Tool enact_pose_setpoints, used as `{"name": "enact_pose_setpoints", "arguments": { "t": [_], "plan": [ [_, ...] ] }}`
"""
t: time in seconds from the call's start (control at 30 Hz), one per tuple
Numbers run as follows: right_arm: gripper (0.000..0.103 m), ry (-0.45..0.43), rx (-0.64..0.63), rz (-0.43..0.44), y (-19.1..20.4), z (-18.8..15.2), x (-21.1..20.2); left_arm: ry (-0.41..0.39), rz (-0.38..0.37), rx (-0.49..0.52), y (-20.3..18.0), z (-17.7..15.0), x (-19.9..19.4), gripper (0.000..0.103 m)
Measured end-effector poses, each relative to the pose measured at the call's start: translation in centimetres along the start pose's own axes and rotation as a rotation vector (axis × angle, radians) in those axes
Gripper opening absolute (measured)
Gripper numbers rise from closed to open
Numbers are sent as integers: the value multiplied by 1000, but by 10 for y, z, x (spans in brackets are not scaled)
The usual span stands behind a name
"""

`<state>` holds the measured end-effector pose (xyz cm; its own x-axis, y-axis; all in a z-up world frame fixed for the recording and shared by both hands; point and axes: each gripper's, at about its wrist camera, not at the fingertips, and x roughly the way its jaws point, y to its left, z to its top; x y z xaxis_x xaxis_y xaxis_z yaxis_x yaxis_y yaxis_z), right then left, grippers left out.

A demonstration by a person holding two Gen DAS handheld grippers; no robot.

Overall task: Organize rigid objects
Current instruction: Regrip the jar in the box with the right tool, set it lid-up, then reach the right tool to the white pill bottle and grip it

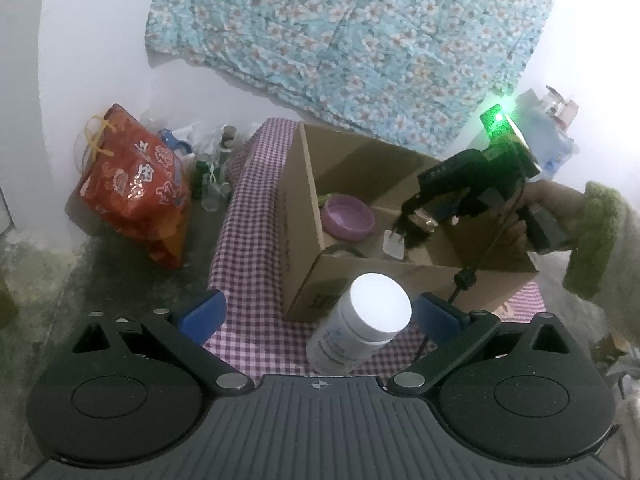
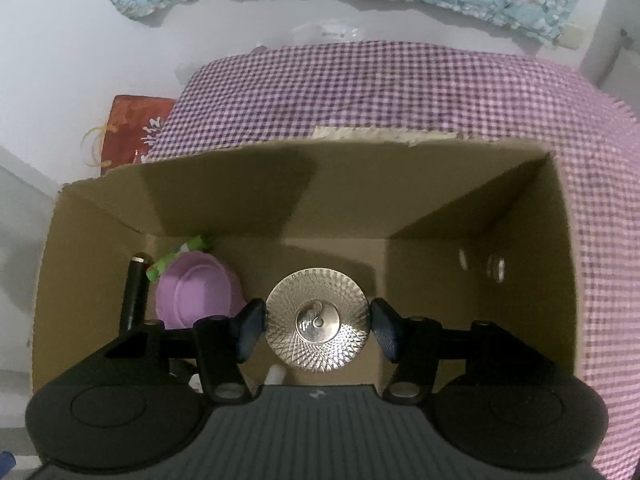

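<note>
A white bottle (image 1: 360, 324) with a white cap stands on the checked tablecloth (image 1: 248, 248), between the wide-apart blue pads of my left gripper (image 1: 320, 312), which is open and does not touch it. Behind it is an open cardboard box (image 1: 308, 216). My right gripper (image 2: 318, 328) points down into the box (image 2: 280, 192), with its pads against both edges of a round silver patterned disc (image 2: 316, 320). In the left wrist view the right gripper (image 1: 416, 224) hangs over the box's right half. A purple bowl (image 2: 196, 292) lies in the box.
Inside the box also lie a green-and-white item (image 2: 180, 256), a black cylinder (image 2: 134, 292) and a small white piece (image 1: 394, 246). Left of the table sit a red bag (image 1: 136, 184) and glass bottles (image 1: 216, 176) on the floor. A green-sleeved hand (image 1: 592, 236) holds the right gripper.
</note>
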<state>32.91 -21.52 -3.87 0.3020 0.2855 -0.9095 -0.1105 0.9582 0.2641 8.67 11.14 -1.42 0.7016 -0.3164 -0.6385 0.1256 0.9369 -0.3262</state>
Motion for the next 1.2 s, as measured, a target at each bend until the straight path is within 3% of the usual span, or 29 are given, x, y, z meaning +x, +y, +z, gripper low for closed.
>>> {"name": "enact_pose_setpoints", "arguments": {
  "t": [0.17, 0.5, 0.7, 0.97, 1.07, 1.2],
  "plan": [
    [61, -1, 2, -10, 0, -1, 4, 1, 6, 2, 0, 0, -1, 102],
    [56, -90, -3, -20, 6, 2, -8, -4, 15, 6, 1, -2, -6, 102],
    [56, -183, 10, 115, 7, -23, -61, -14, -22, 23, -5, -5, -9, 102],
    [57, -276, -104, 389, 27, -118, -147, 20, -91, 85, -22, -12, -1, 102],
    [57, -277, -138, 457, 38, -149, -156, 45, -101, 109, -31, -15, 10, 102],
    [57, -240, -135, 485, 49, -173, -136, 67, -74, 185, -48, -22, 28, 100]
  ]
}}
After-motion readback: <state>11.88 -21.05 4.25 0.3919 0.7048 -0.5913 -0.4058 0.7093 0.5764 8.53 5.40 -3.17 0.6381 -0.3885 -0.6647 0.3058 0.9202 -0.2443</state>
